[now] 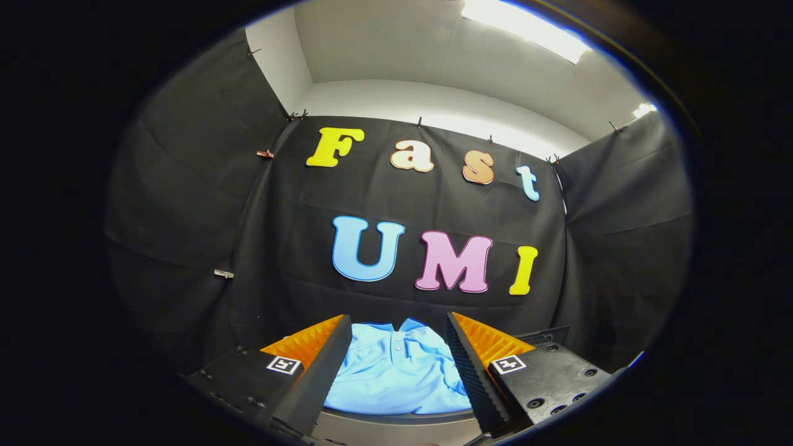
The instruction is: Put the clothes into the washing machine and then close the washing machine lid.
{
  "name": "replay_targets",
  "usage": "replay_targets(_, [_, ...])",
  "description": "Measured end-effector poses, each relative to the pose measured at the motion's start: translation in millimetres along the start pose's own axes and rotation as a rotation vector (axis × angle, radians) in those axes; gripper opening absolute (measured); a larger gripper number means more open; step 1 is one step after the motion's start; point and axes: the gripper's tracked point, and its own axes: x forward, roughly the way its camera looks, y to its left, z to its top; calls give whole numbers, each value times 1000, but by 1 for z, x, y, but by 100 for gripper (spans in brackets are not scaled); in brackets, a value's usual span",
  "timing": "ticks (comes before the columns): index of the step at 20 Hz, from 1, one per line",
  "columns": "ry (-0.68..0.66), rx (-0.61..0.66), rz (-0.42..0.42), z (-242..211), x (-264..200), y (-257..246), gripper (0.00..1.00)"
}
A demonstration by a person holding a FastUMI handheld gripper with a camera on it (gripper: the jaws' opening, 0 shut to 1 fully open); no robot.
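**Inspector A:** We start with the largest item, the booth wall [396, 186], black cloth pinned up on three sides. Below it we note the shirt [396, 371], light blue, collared, with a short buttoned placket. It lies crumpled on a pale surface [396, 426], and it shows between the fingers and just beyond them.

**Inspector B:** Agreed. We record the gripper [396, 331] as spread wide, with nothing between its fingers. The fingers [322, 365] stand either side of the shirt; we cannot tell whether they touch it.

**Inspector A:** On handling, we judge the shirt light, soft and limp. It will sag and trail once lifted.

**Inspector B:** We recommend taking hold at a bunched fold near the middle of the body, where several layers can be pinched together. The collar edge would likely let the rest hang long.
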Motion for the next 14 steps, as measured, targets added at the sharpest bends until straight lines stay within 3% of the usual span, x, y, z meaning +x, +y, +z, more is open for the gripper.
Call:
replay_targets(10, [58,26,-41,-8,26,-21,95])
replay_targets(14, [70,5,-20,-8,46,-21,92])
